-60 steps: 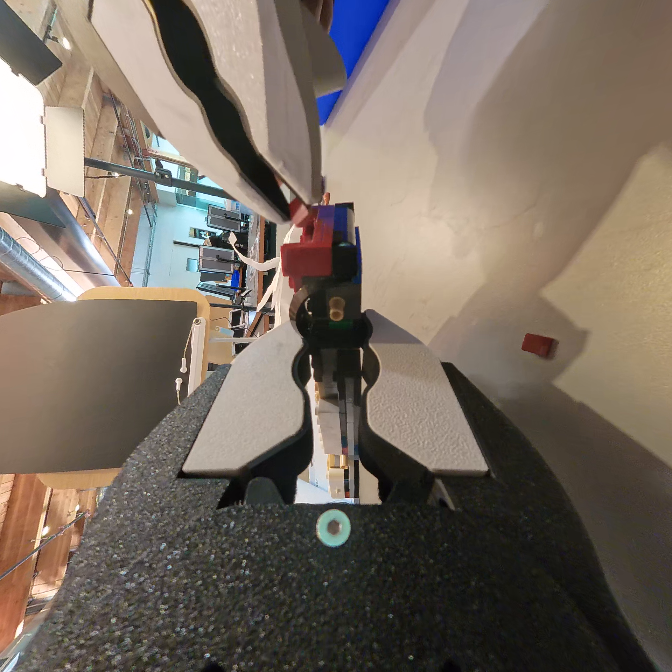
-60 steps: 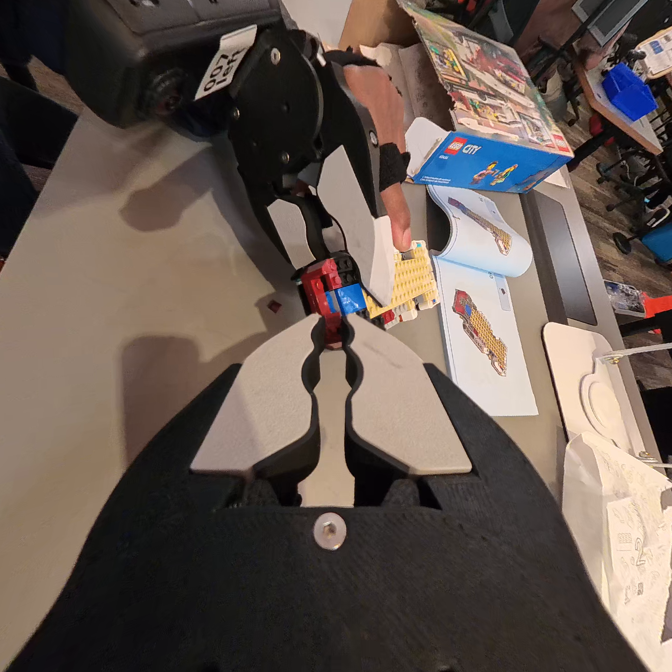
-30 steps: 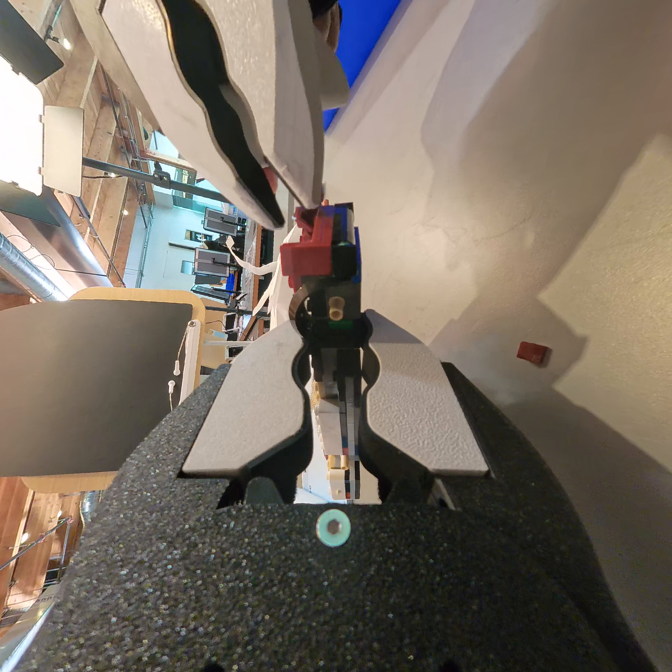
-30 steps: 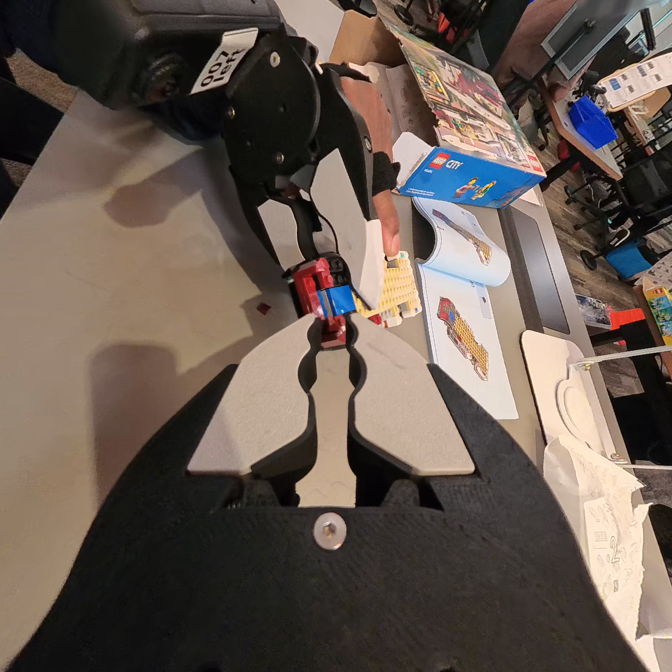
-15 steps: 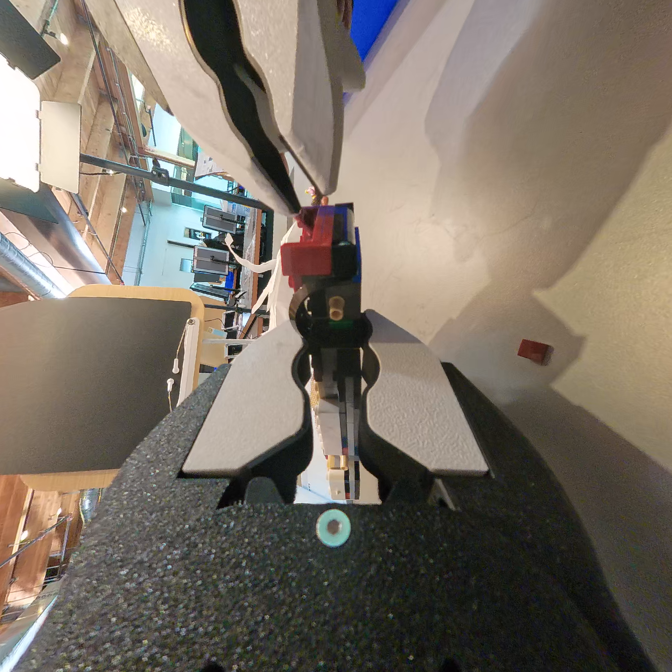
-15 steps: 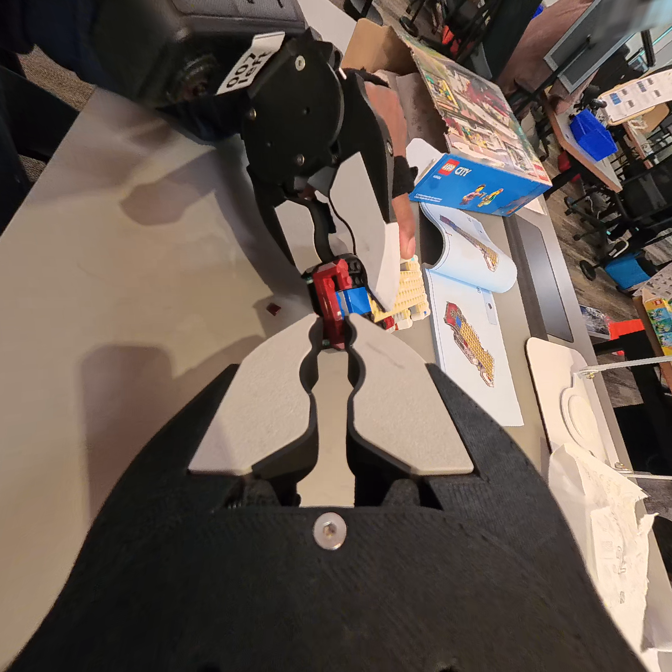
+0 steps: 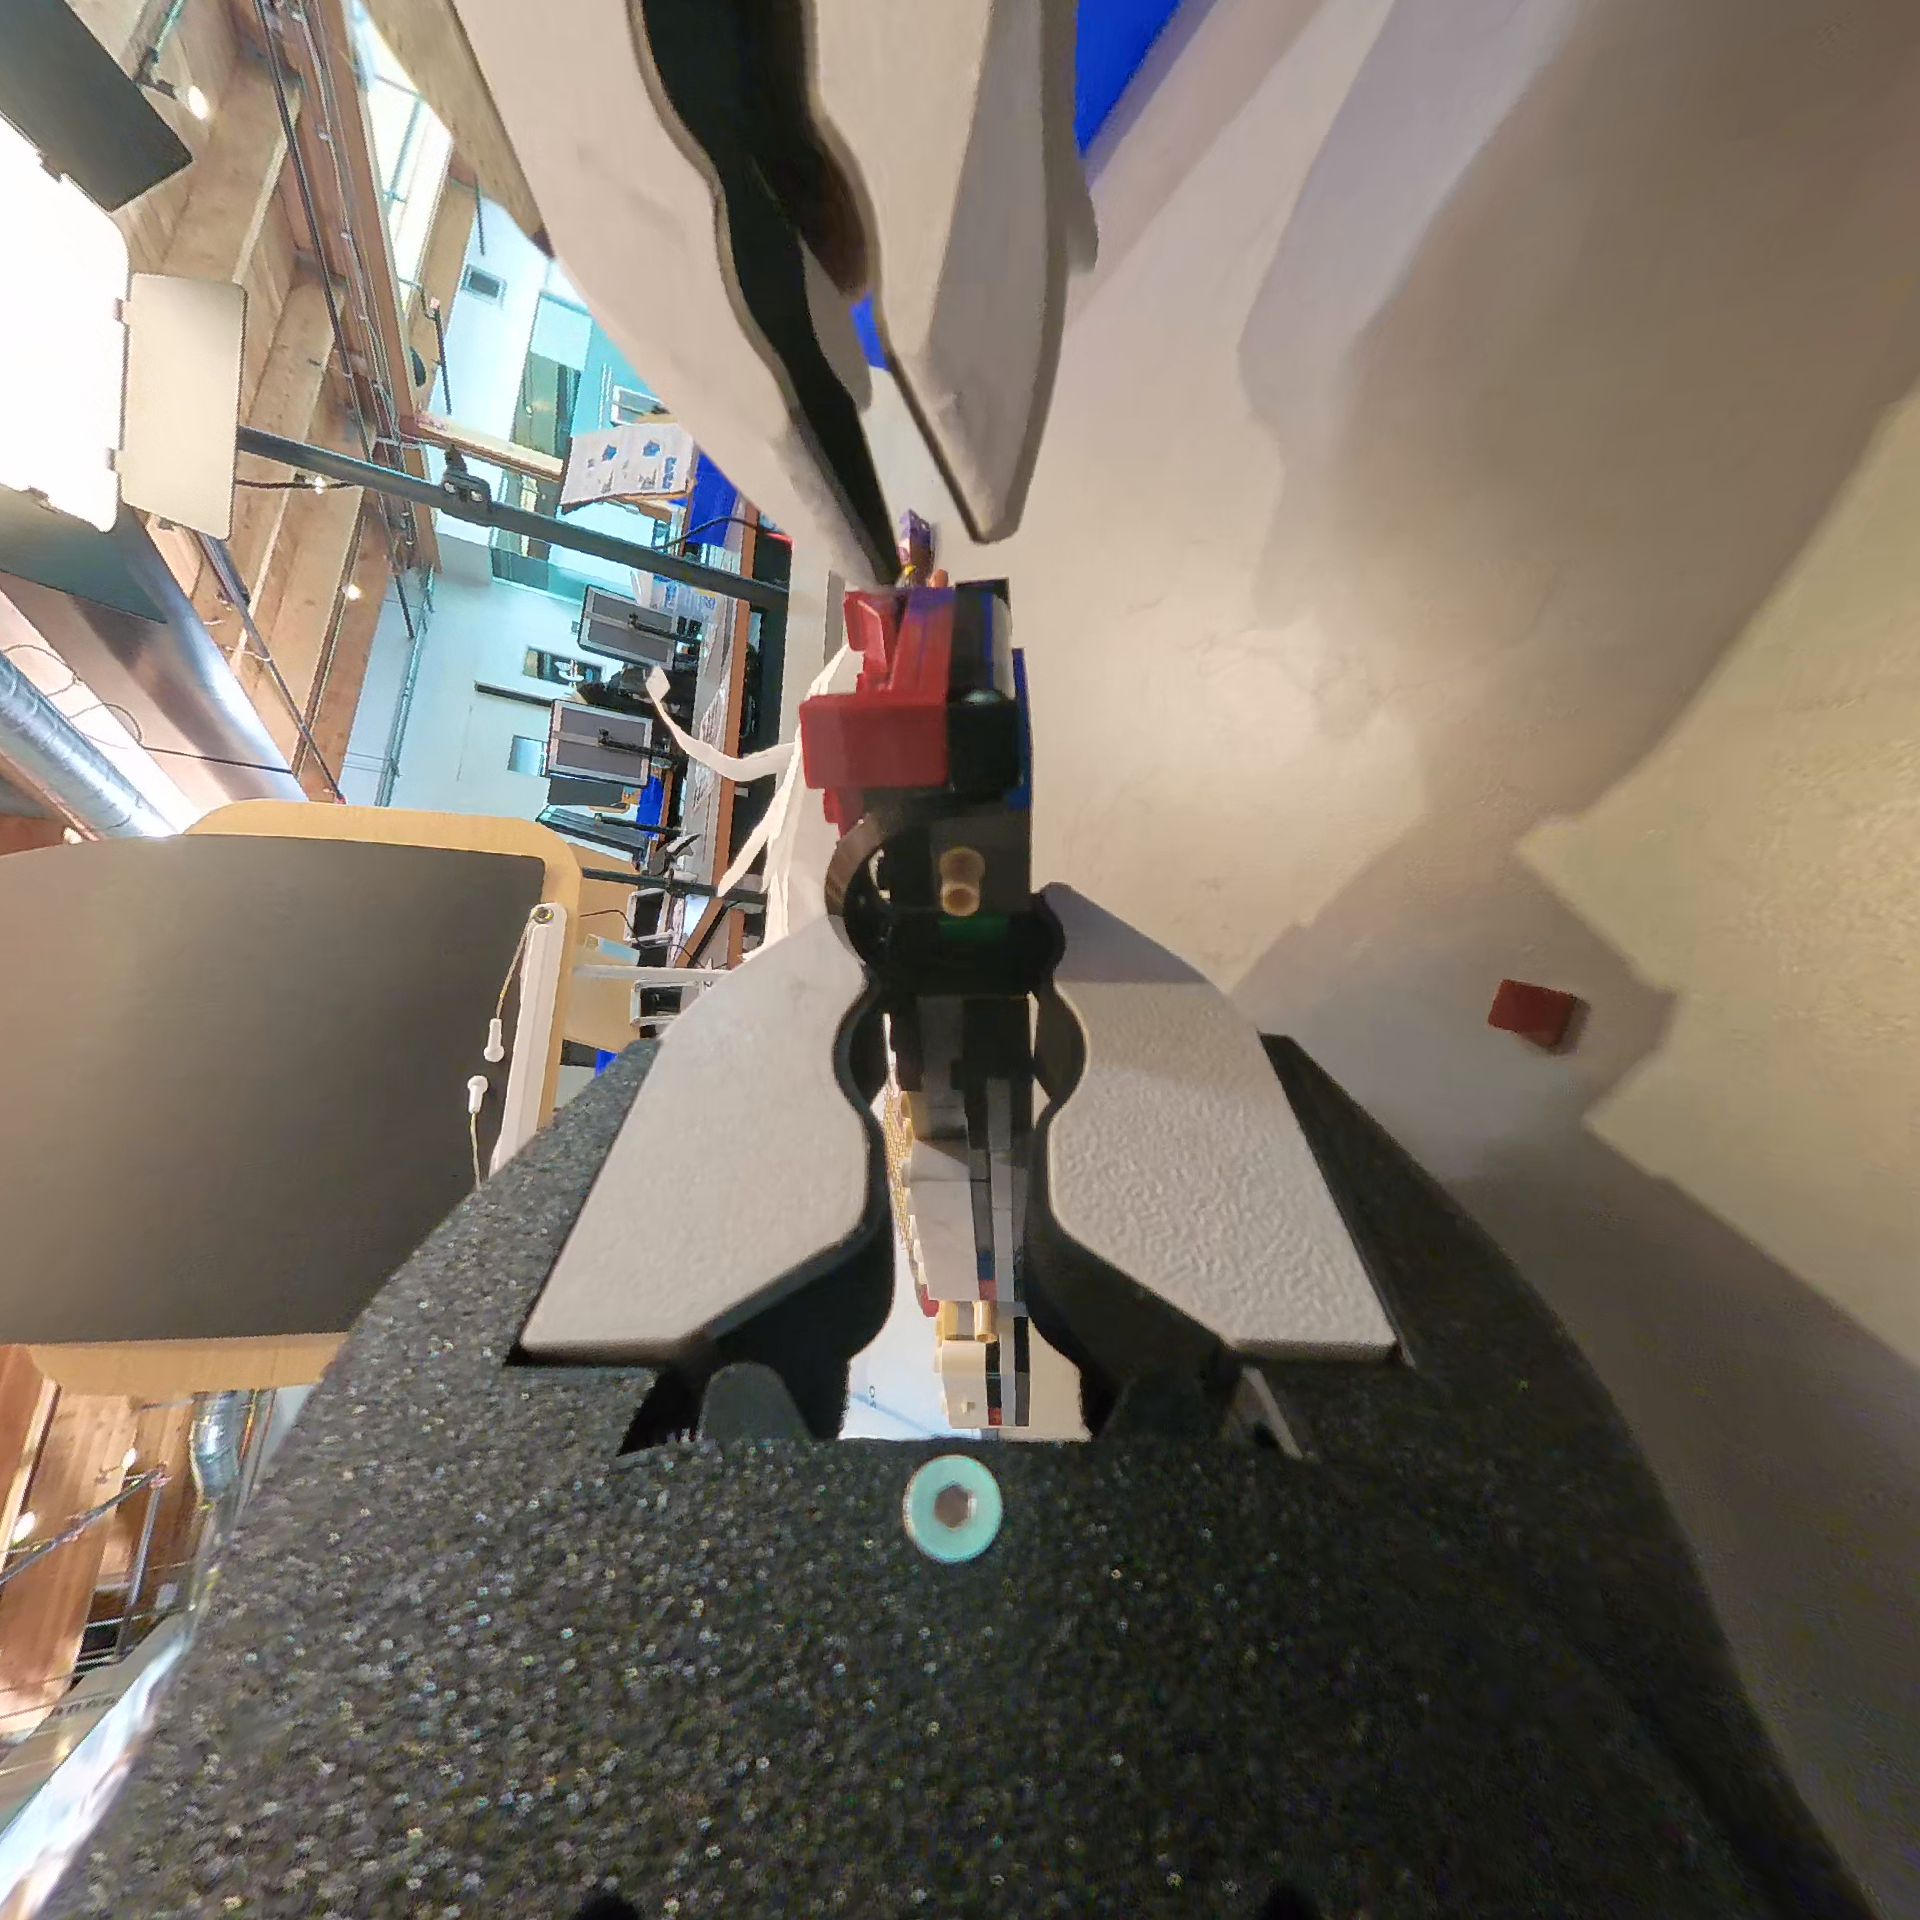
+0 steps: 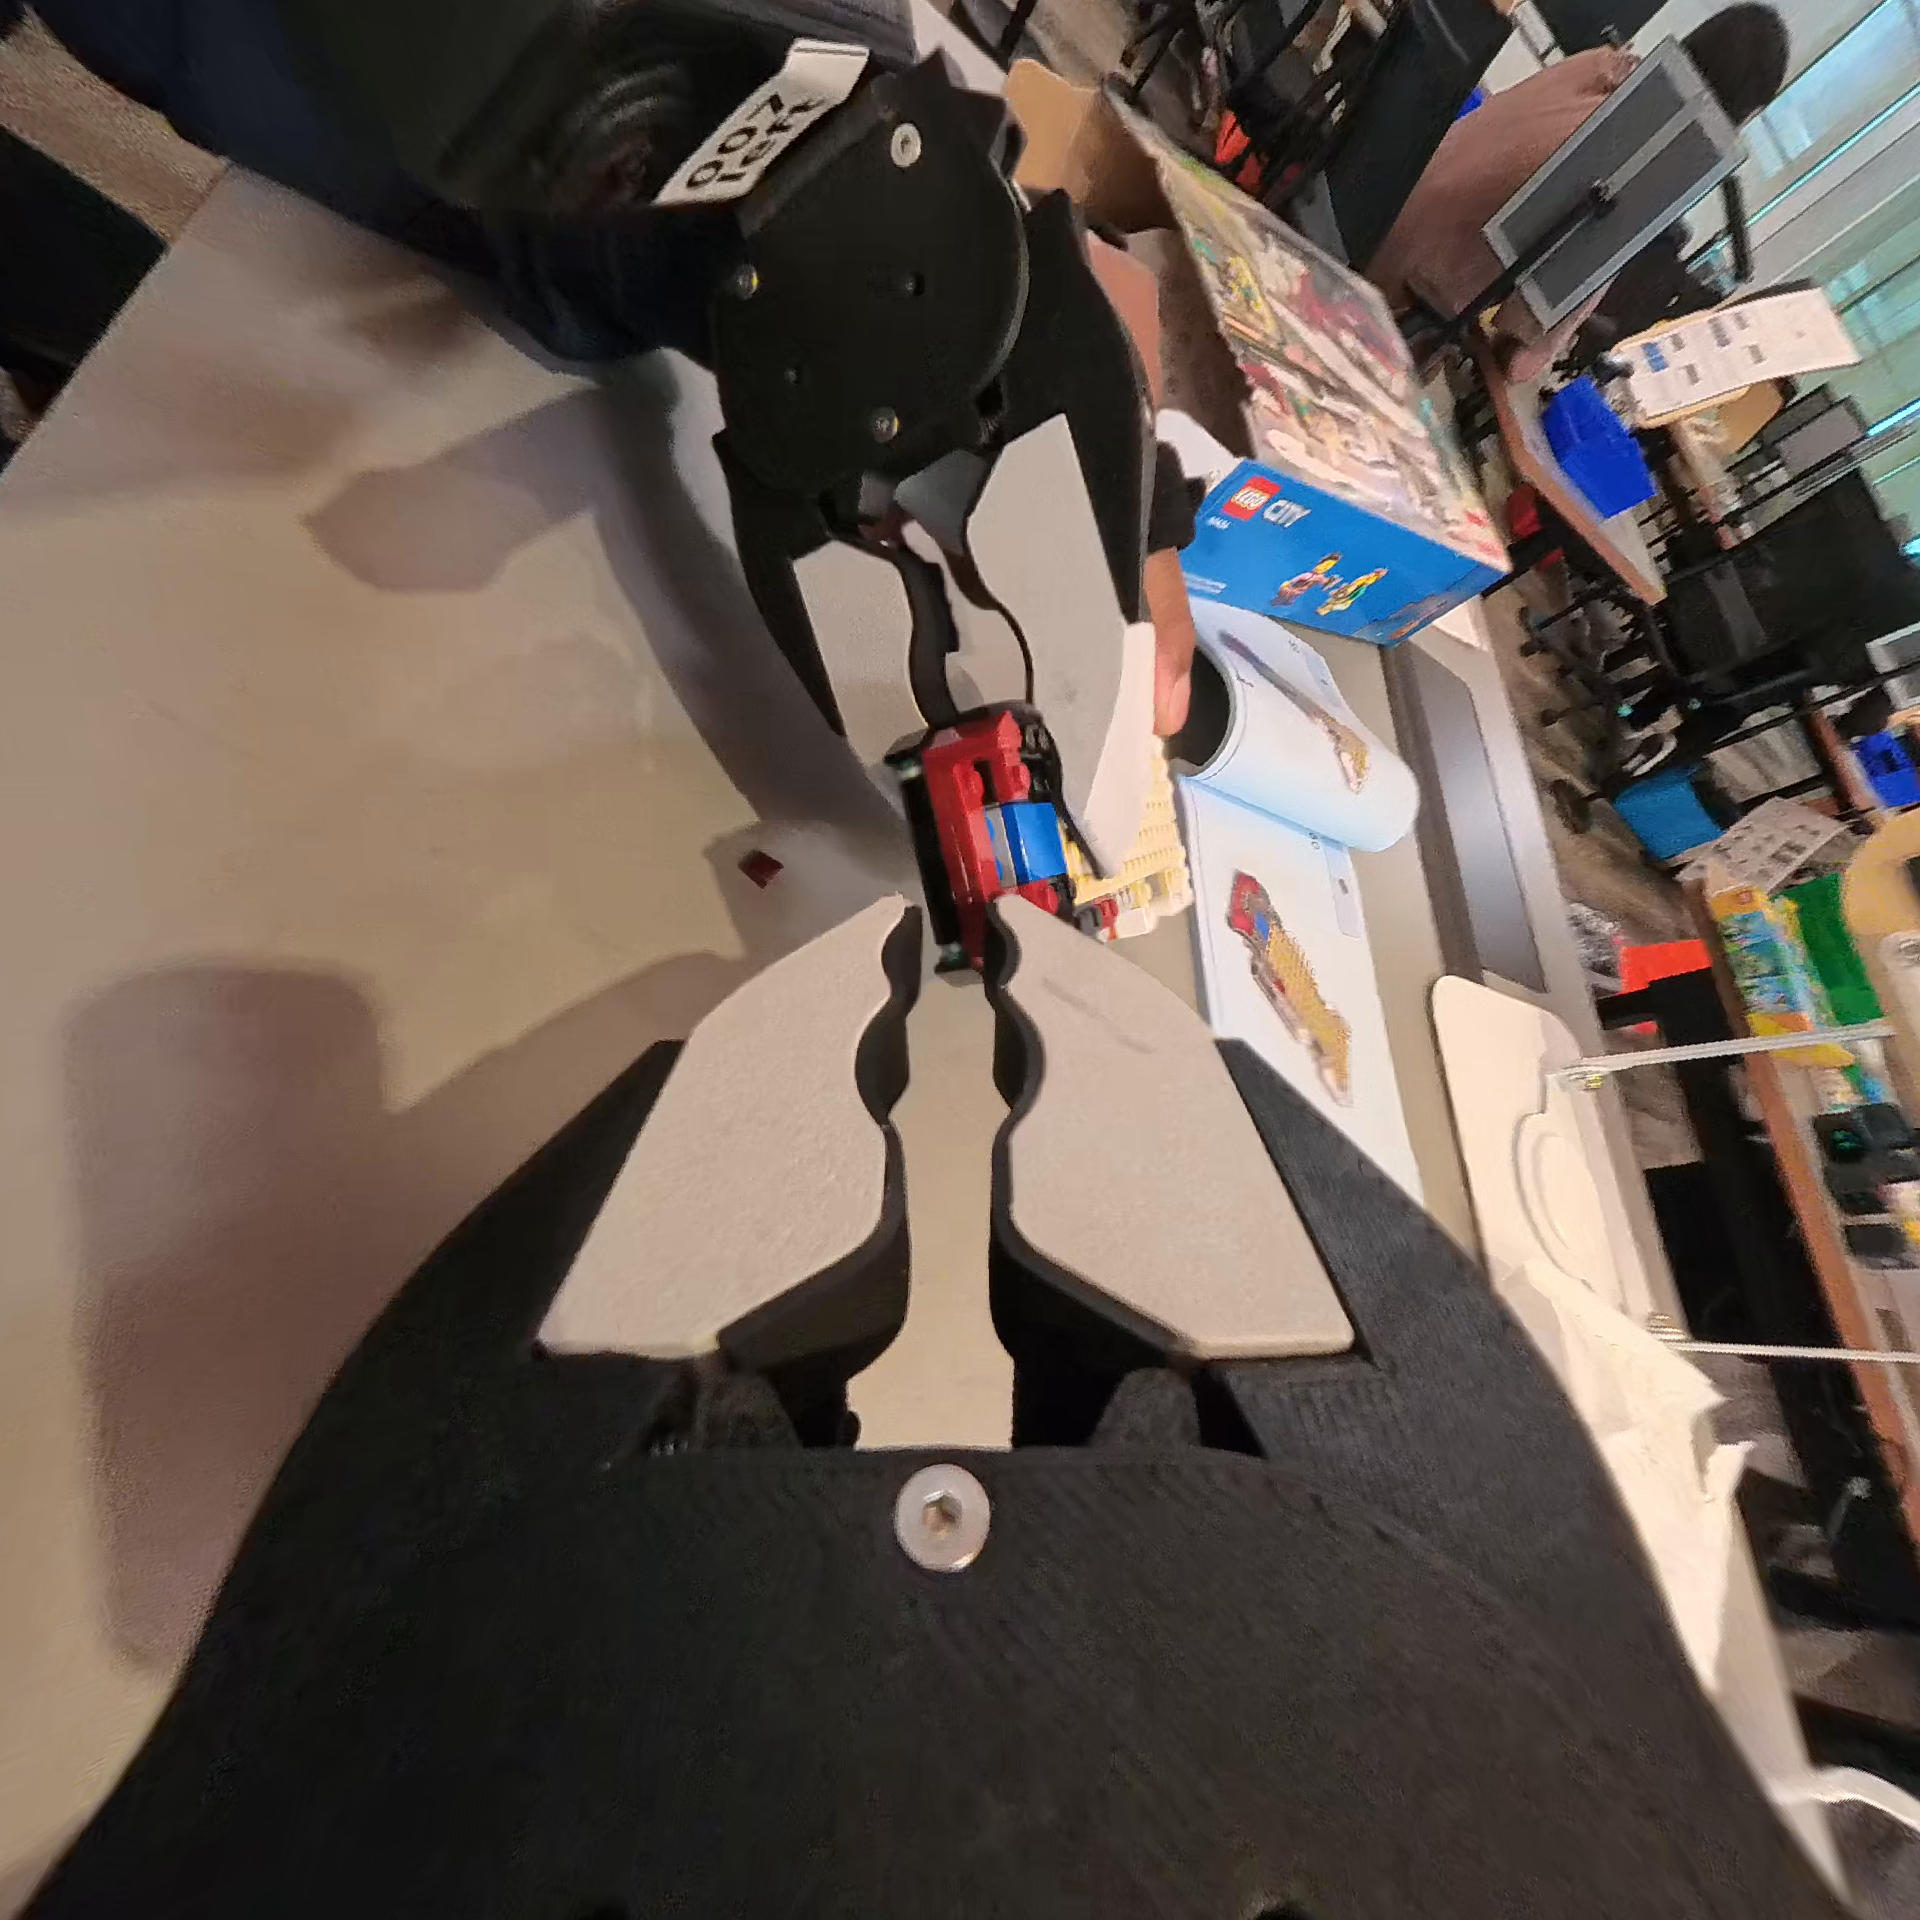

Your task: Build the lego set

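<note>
Tilted further now, brick model (image 8: pixel 987 831) stays clamped by both grippers.

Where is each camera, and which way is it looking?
Left wrist view: sits on the left gripper, turned sideways, looking along its fingers at the brick model clamped between them; the right gripper's fingers reach in from above.
Right wrist view: sits on the right gripper, looking down across the table; its fingers close on the model's red end, and a hand shows.
Both share the model, both grippers and a loose red brick.
</note>
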A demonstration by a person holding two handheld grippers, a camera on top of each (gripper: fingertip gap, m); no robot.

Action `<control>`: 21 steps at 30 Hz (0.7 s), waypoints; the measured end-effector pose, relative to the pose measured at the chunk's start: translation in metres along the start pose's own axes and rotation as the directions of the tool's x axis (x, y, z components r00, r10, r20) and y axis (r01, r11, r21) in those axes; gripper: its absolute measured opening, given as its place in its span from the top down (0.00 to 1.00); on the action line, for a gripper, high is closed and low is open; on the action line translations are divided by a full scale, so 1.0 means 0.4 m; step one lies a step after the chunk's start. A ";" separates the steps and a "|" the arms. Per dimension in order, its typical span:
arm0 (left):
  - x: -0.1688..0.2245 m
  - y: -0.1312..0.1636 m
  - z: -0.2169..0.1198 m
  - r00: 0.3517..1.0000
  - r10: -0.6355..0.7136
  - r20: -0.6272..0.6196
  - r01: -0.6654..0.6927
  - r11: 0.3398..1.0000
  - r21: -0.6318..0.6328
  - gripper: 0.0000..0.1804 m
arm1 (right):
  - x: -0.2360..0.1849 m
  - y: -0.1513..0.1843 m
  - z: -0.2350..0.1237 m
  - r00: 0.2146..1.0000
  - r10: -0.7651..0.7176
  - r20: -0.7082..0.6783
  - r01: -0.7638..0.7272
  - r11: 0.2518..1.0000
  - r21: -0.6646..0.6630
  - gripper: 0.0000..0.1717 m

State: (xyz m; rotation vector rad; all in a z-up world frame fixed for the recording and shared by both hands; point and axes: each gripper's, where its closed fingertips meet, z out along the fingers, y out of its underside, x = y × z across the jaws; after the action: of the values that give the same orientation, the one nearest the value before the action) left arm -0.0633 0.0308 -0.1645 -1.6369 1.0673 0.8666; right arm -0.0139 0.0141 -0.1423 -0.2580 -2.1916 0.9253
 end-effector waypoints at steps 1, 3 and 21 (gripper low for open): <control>-0.002 0.001 -0.001 1.000 -0.005 0.001 0.005 1.000 0.001 0.86 | 0.005 0.001 -0.001 0.999 -0.036 -0.032 0.036 0.999 -0.002 0.93; -0.006 0.005 0.000 1.000 -0.012 0.007 0.012 1.000 -0.008 0.86 | 0.016 -0.002 -0.004 0.985 -0.133 -0.111 0.132 0.991 -0.013 0.92; -0.014 0.017 0.002 1.000 -0.008 0.020 0.008 0.999 -0.043 0.86 | 0.034 0.000 0.029 0.875 -0.395 -0.279 0.351 0.916 -0.193 0.85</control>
State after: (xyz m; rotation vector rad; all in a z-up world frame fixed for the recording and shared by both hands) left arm -0.0715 0.0320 -0.1620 -1.6640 1.0341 0.9044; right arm -0.0316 0.0136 -0.1404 -0.0335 -1.9158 0.4805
